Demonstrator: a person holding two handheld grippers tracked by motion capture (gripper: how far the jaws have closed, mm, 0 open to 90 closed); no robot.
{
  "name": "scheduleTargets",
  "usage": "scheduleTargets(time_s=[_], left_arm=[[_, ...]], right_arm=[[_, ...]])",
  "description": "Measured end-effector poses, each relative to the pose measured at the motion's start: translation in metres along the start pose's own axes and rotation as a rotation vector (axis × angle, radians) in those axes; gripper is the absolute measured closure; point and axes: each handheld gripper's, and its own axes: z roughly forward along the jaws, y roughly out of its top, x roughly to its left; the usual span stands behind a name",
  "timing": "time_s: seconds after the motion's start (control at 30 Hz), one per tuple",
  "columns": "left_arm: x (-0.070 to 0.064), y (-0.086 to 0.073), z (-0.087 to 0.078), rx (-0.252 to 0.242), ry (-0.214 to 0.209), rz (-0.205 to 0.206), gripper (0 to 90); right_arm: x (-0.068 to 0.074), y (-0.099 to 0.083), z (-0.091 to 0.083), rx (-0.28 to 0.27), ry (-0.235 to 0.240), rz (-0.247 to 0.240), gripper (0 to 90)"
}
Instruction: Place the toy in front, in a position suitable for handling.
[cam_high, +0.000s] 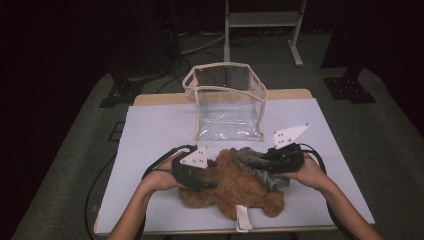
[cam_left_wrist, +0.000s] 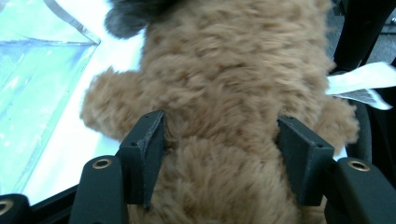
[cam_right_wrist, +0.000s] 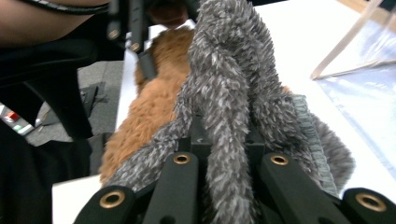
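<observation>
**Getting the grey wrap off the teddy without dragging the bear**

Our right gripper (cam_high: 272, 159) has its jaws pinched nearly closed on a fold of the grey fuzzy cloth (cam_right_wrist: 233, 93), which bunches up between them in the right gripper view. Our left gripper (cam_left_wrist: 224, 154) stands wide open, its jaws either side of the brown teddy bear (cam_high: 235, 187) and pressing into the fur rather than clamping it (whether they bite at all we can't quite tell, the fur hides the contact).

The bear lies flat on the white table cover (cam_high: 150, 135) near the front edge, a white tag (cam_high: 243, 220) trailing towards us. The cloth sits on its upper right part. Behind, well apart, stands the clear plastic bag (cam_high: 227, 100), open at the top.

To do this well, we judge we should keep the left jaws bearing down as an anchor and lift the cloth up and away with the right, slowly, so the bear doesn't follow.
</observation>
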Motion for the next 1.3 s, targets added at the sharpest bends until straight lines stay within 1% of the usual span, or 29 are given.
scheduleTargets(time_s=[0.1, 0.17, 0.27, 0.33, 0.37, 0.43, 0.5, 0.57, 0.7, 0.8, 0.83, 0.87, 0.93, 1.0, 1.07, 1.13, 1.2, 1.27, 1.3], left_arm=[[-0.002, 0.001, 0.002, -0.011, -0.011, 0.006, 37.1], [-0.003, 0.003, 0.004, -0.011, -0.018, 0.014, 38.9], [-0.005, 0.005, 0.008, -0.007, -0.029, 0.02, 41.5], [-0.005, 0.006, 0.01, -0.012, -0.028, 0.015, 41.6], [-0.005, 0.006, 0.011, -0.011, -0.029, 0.014, 41.6], [-0.005, 0.007, 0.011, 0.002, -0.028, 0.018, 41.7], [-0.004, 0.006, 0.009, 0.0, -0.028, 0.006, 42.0], [-0.004, 0.005, 0.007, -0.005, -0.019, -0.008, 41.9], [-0.005, 0.004, 0.005, -0.017, -0.01, -0.013, 41.3], [-0.006, 0.006, 0.007, -0.008, -0.007, -0.003, 41.5], [-0.006, 0.008, 0.008, -0.004, -0.005, 0.0, 41.6], [-0.006, 0.009, 0.009, 0.001, -0.004, 0.002, 41.7], [-0.006, 0.011, 0.01, 0.004, -0.002, 0.003, 41.8], [-0.005, 0.01, 0.009, 0.01, 0.0, 0.004, 41.8], [-0.004, 0.008, 0.006, 0.009, 0.003, -0.003, 41.9], [-0.004, 0.006, 0.004, 0.001, 0.005, -0.008, 41.9], [-0.005, 0.005, 0.003, -0.006, 0.009, -0.011, 42.0], [-0.005, 0.003, 0.001, -0.011, 0.013, -0.012, 41.9], [-0.005, 0.003, -0.001, -0.011, 0.014, -0.011, 41.8]], right_arm=[[0.007, -0.006, -0.003, 0.007, 0.009, -0.007, 80.8], [0.01, -0.007, -0.004, 0.01, 0.005, -0.011, 80.8], [0.011, 0.002, -0.003, 0.019, -0.017, -0.033, 80.8], [0.01, 0.01, 0.001, 0.022, -0.026, -0.052, 80.7], [0.009, 0.012, 0.003, 0.017, -0.027, -0.051, 80.7], [0.009, 0.017, 0.012, 0.022, -0.02, -0.067, 80.7], [0.01, 0.017, 0.013, 0.024, -0.015, -0.072, 80.7], [0.009, 0.013, 0.008, 0.022, -0.021, -0.055, 80.7], [0.008, 0.002, -0.008, 0.029, -0.037, -0.029, 80.7], [0.01, 0.002, -0.014, 0.039, -0.048, -0.032, 80.7], [0.01, 0.004, -0.012, 0.042, -0.05, -0.045, 80.7], [0.011, 0.007, -0.011, 0.044, -0.051, -0.047, 80.7], [0.01, 0.016, -0.003, 0.042, -0.045, -0.067, 80.6], [0.01, 0.022, 0.006, 0.041, -0.037, -0.085, 80.6], [0.009, 0.024, 0.012, 0.043, -0.03, -0.092, 80.6], [0.007, 0.021, 0.009, 0.035, -0.037, -0.082, 80.6], [0.006, 0.016, 0.002, 0.034, -0.05, -0.066, 80.7], [0.004, 0.007, -0.007, 0.027, -0.064, -0.044, 80.6], [0.004, 0.003, -0.011, 0.019, -0.071, -0.025, 80.6]])
